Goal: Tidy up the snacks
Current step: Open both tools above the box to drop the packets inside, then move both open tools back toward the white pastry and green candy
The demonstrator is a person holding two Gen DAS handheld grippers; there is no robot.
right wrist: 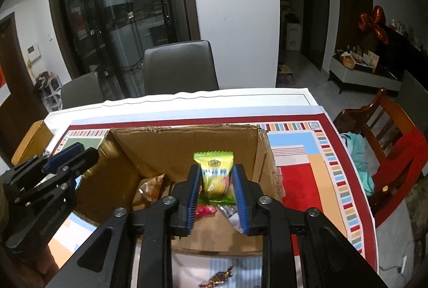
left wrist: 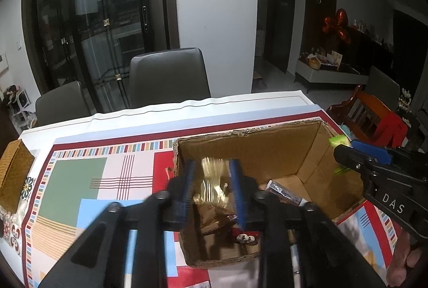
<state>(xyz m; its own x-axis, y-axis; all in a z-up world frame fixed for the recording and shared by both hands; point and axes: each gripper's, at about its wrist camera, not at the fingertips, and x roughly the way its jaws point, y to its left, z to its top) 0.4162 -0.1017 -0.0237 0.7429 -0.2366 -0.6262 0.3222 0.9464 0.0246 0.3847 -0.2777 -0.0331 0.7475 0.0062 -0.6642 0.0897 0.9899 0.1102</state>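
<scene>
An open cardboard box (left wrist: 248, 146) stands on the patterned tablecloth; it also shows in the right wrist view (right wrist: 184, 140). My left gripper (left wrist: 214, 175) is shut on a gold foil snack packet (left wrist: 214, 181) above the box's left side. My right gripper (right wrist: 216, 178) is shut on a green and yellow snack packet (right wrist: 215, 170) above the box's right part. Several wrapped snacks lie inside the box, among them a red one (left wrist: 246, 237) and a tan one (right wrist: 149, 189). The right gripper appears in the left wrist view (left wrist: 374, 167), and the left gripper in the right wrist view (right wrist: 67, 162).
A wrapped candy (right wrist: 219, 278) lies on the cloth in front of the box. A woven basket (left wrist: 13, 175) sits at the table's left edge. Two grey chairs (left wrist: 168, 76) stand behind the table; a wooden chair (right wrist: 388, 138) stands to the right.
</scene>
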